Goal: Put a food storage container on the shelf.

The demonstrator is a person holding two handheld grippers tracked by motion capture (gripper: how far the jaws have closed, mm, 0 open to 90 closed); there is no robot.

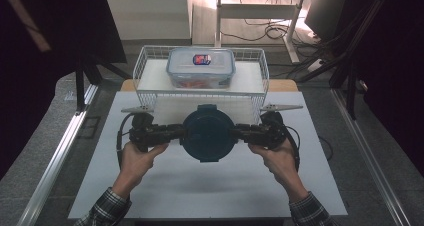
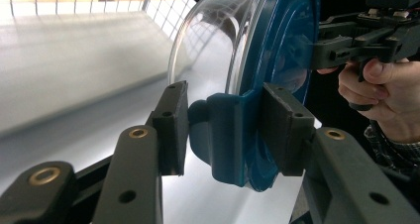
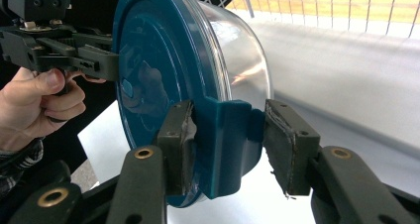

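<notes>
My 2 tongs, left gripper [image 1: 176, 132] and right gripper [image 1: 240, 131], each clamp a latch tab [image 2: 225, 135] of the round container [image 1: 208, 132], held above the near table [image 1: 200, 186]. Rigid, slick, probably light; tabs give the surest hold. Farther off sits the wire basket [image 1: 145, 61].

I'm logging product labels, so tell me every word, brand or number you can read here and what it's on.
No text can be read.
Rectangular container in the wire basket: a red and blue sticker on its lid, too small and blurred to read.
Round blue-lidded container: no lettering visible.
</notes>
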